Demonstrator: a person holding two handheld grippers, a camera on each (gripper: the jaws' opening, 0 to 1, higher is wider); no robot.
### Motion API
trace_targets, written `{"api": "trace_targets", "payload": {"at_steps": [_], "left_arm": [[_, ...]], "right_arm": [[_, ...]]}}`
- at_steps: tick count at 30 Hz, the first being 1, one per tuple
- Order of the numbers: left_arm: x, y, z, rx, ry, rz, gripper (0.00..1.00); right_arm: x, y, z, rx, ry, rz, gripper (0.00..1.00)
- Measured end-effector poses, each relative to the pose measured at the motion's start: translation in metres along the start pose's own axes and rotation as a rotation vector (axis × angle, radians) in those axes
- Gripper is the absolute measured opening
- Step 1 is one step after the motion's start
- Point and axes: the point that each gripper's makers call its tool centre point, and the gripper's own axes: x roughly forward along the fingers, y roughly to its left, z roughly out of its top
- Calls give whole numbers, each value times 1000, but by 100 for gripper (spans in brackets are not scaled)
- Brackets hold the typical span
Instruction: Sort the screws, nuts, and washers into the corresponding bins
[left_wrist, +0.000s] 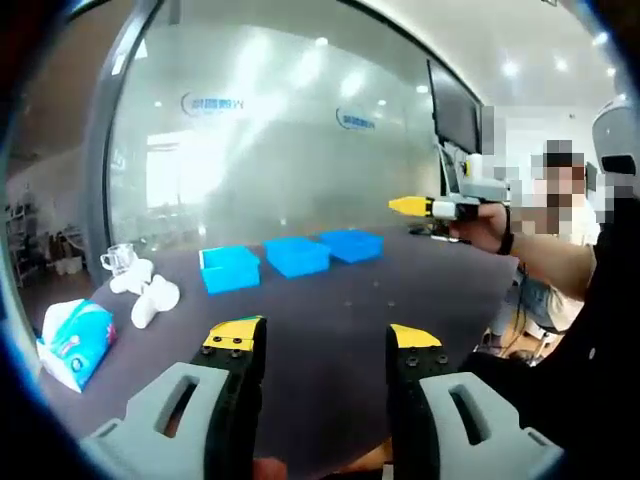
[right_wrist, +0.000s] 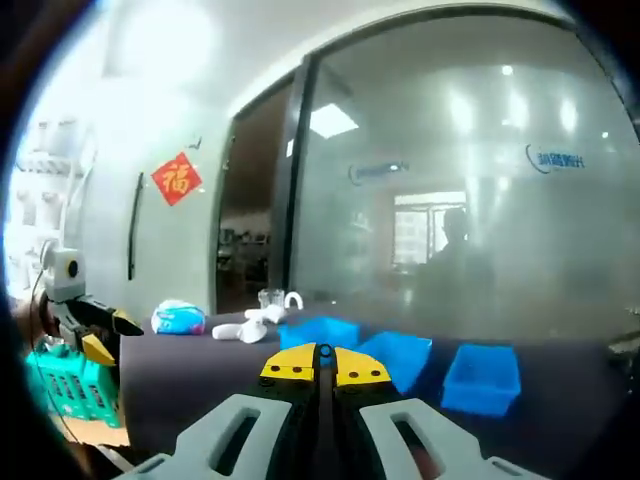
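Dark table (left_wrist: 330, 310) before frosted glass wall (left_wrist: 280, 130); three blue bins (left_wrist: 296, 255) in a row mid-table; left gripper (left_wrist: 325, 340) spread wide, empty; right gripper (right_wrist: 322, 366) closed, empty.

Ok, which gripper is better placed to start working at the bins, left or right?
Probably left. The left gripper is open, low over the table and facing the bins. The right gripper is shut and held higher, off to the side.
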Motion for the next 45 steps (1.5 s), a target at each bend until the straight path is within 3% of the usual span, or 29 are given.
{"api": "trace_targets", "payload": {"at_steps": [2, 9, 12, 29, 36, 45], "left_arm": [[0, 1, 2, -7, -6, 5, 45], [-2, 7, 7, -21, -30, 25, 45], [-4, 10, 8, -20, -31, 37, 45], [-13, 14, 12, -39, -44, 74, 45], [-18, 15, 16, -43, -53, 81, 45], [-19, 16, 15, -53, -57, 70, 45]], "right_arm": [[13, -6, 8, 29, -46, -10, 2], [65, -43, 1, 74, -25, -69, 2], [88, -62, -7, 51, 11, -102, 2], [167, -77, -26, -21, 133, -132, 2], [169, -68, -28, -32, 151, -121, 4], [134, -55, -20, -32, 126, -72, 14]]}}
